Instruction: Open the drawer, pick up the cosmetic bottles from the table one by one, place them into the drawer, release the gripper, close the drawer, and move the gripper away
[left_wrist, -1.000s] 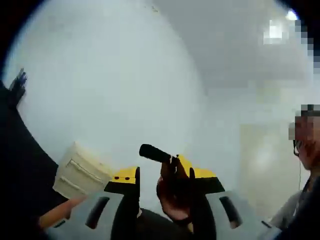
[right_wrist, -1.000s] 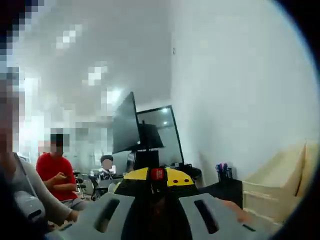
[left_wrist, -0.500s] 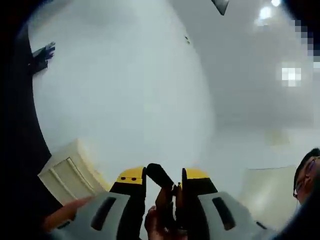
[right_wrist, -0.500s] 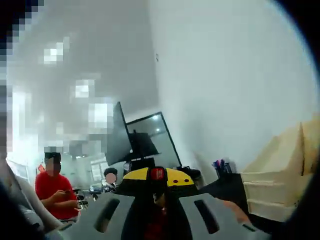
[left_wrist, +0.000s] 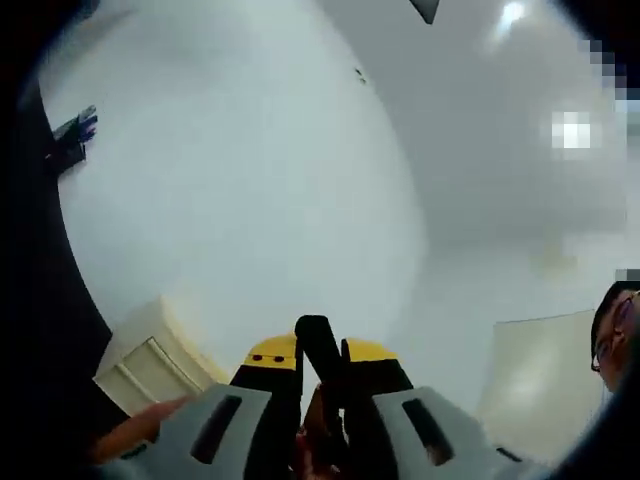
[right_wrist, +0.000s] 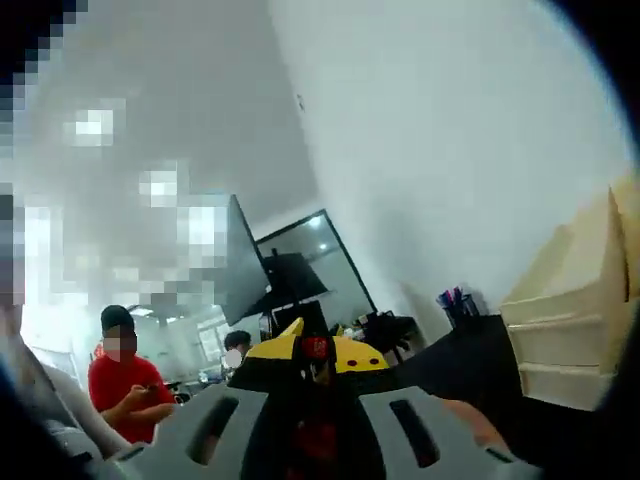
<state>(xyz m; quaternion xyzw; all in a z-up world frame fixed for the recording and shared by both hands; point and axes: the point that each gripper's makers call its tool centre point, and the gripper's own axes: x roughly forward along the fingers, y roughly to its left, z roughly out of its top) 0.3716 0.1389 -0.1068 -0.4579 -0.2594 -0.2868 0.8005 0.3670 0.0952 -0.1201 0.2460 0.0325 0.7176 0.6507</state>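
Observation:
In the left gripper view my left gripper points up at a white wall. Its yellow-tipped jaws are shut on a slim black bottle that sticks up between them, and a hand shows dimly low between the jaws. The cream drawer unit lies at the lower left, with a fingertip beside it. In the right gripper view my right gripper is shut on a small red bottle, of which little shows. There the drawer unit stands at the right edge on a dark table.
A pen holder stands on the dark table near the drawer unit, also seen as a pen holder at the left view's edge. A dark monitor and seated people are behind. A person is at the right.
The left jaws have closed from wide apart onto the black bottle, and the hand that held it has sunk. Both cameras tilted, and the right gripper stayed shut.

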